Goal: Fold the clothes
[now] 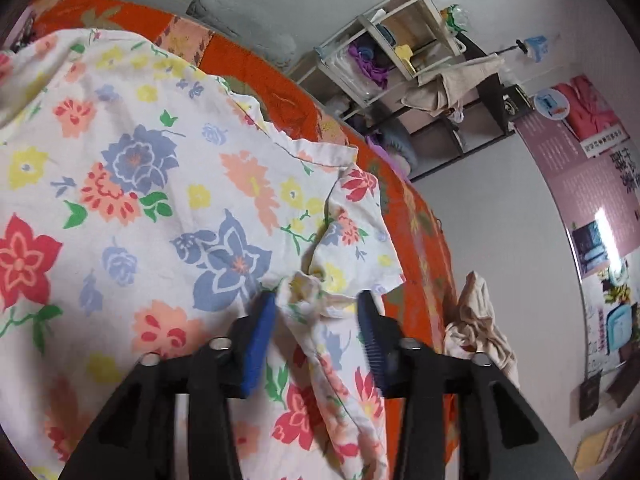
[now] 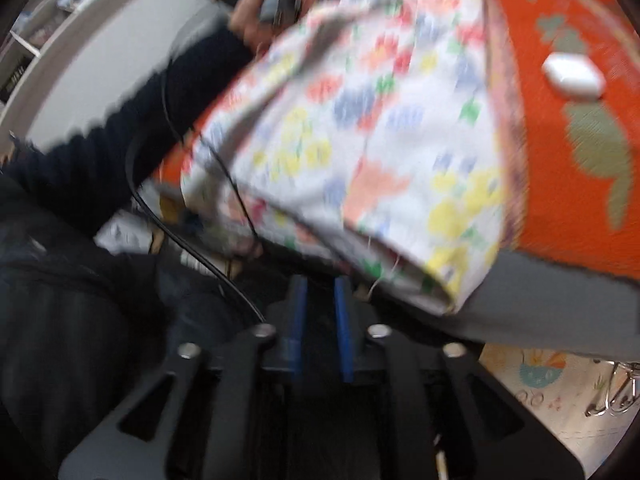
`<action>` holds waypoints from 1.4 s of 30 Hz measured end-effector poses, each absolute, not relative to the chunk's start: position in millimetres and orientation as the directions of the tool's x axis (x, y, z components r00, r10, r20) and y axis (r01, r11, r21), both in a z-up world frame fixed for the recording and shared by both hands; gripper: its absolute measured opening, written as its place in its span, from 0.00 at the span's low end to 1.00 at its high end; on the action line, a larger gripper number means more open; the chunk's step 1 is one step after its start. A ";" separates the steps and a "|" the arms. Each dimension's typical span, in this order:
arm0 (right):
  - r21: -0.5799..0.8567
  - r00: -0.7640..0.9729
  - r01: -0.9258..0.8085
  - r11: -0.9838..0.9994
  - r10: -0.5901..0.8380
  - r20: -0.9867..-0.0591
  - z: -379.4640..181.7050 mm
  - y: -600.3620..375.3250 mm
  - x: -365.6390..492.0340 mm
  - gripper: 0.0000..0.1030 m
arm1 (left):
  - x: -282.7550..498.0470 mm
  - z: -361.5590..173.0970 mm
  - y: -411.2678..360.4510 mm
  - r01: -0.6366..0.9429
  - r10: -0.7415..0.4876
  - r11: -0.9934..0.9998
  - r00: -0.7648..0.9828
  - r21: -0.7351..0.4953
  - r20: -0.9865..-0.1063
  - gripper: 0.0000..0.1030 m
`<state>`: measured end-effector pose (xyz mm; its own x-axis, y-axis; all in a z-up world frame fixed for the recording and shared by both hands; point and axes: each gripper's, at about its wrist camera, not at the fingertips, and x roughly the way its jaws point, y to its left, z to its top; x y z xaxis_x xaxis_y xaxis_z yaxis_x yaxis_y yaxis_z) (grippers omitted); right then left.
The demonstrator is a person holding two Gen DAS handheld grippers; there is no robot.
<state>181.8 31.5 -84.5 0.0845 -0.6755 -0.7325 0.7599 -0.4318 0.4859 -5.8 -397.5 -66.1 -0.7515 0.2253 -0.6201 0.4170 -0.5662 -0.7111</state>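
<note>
Left wrist view: the left tongs (image 1: 318, 300) are standing wide apart, blue pads (image 1: 260, 340) on either side of a bunched fold of the floral shirt (image 1: 160, 184); cloth is lying between them, but the pads are not pressing it, so nothing is being gripped.
Floral shirt position: it is lying spread over the orange patterned cloth (image 1: 420, 216) covering the surface, one short sleeve (image 1: 360, 232) reaching toward the surface's edge.
Right wrist view: the picture is blurring heavily; the right tongs (image 2: 320, 312) are showing a narrow gap between their blue pads, with nothing between them.
Shirt edge: in the right view a folded corner of the floral shirt (image 2: 380, 140) is hanging over the surface's edge, just beyond the right tongs and not touching them.
Person: a dark sleeve (image 2: 140, 136) is reaching across, its hand (image 2: 256, 16) holding the other tool at the shirt's far side.
Other things: a small white case (image 2: 574, 74) is resting on the orange cloth; a beige garment (image 1: 480, 328) is hanging beside the surface; a shelf unit (image 1: 400, 52) is standing against the wall.
</note>
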 end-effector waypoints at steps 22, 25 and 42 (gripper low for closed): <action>-0.223 -0.282 0.957 -0.184 -0.425 -0.860 -86.9 -34.5 222.5 0.04 | 199.4 -12.9 -365.5 0.239 0.293 -0.485 -0.862 -0.841 -0.414 0.77; -0.130 -0.178 0.982 -0.137 -0.434 -0.883 -77.0 -27.2 229.4 0.05 | 196.1 -16.3 -344.4 0.245 0.290 -0.549 -0.841 -0.799 -0.457 0.77; 0.609 -0.024 0.671 -0.423 -0.833 -0.552 56.2 -87.3 -75.1 0.80 | 99.3 -74.7 -164.9 -0.079 0.522 -0.801 -0.576 -0.593 -0.629 0.77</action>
<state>-75.1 -87.3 56.2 -0.0244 -0.8332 -0.5525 0.6710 -0.4233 0.6087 99.3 -164.9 -74.7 -0.5764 0.5219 -0.6288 -0.0789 -0.8015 -0.5928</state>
